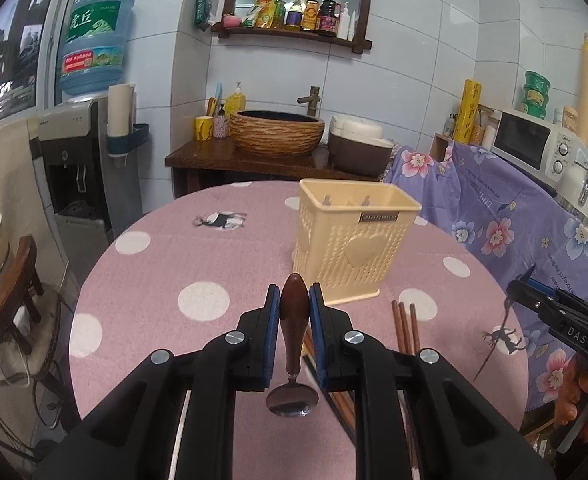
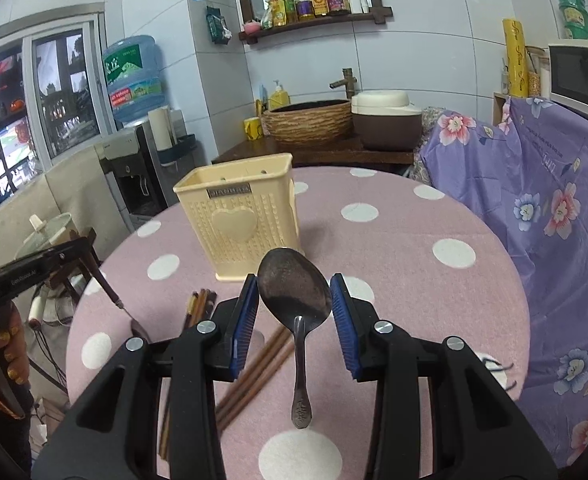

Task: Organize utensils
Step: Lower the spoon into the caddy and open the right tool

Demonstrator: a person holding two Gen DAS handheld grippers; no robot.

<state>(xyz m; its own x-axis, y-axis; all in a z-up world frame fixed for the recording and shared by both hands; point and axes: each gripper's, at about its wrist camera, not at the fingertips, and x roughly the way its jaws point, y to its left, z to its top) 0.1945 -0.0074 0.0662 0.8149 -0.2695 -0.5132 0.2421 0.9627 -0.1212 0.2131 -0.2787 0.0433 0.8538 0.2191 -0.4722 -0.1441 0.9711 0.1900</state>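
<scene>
My left gripper (image 1: pixel 294 292) is shut on the brown wooden handle of a spoon (image 1: pixel 294 320), whose metal bowl hangs toward the camera above the table. My right gripper (image 2: pixel 294 280) is shut on the bowl of a metal spoon (image 2: pixel 294 296), its handle drooping toward the camera. A cream plastic utensil holder (image 1: pixel 354 240) (image 2: pixel 238 220) stands upright on the pink dotted tablecloth (image 2: pixel 414 280), just beyond both grippers and apart from them. Several brown chopsticks (image 1: pixel 406 326) (image 2: pixel 254 372) lie on the cloth below the grippers. Each view shows the other gripper at its edge.
A floral purple cloth (image 2: pixel 534 200) drapes over furniture along the table's right side. Behind the table stand a woven basin (image 1: pixel 276 132), a rice cooker (image 1: pixel 358 144) and a water dispenser (image 1: pixel 86 152). A wooden stool (image 1: pixel 18 300) stands at the left.
</scene>
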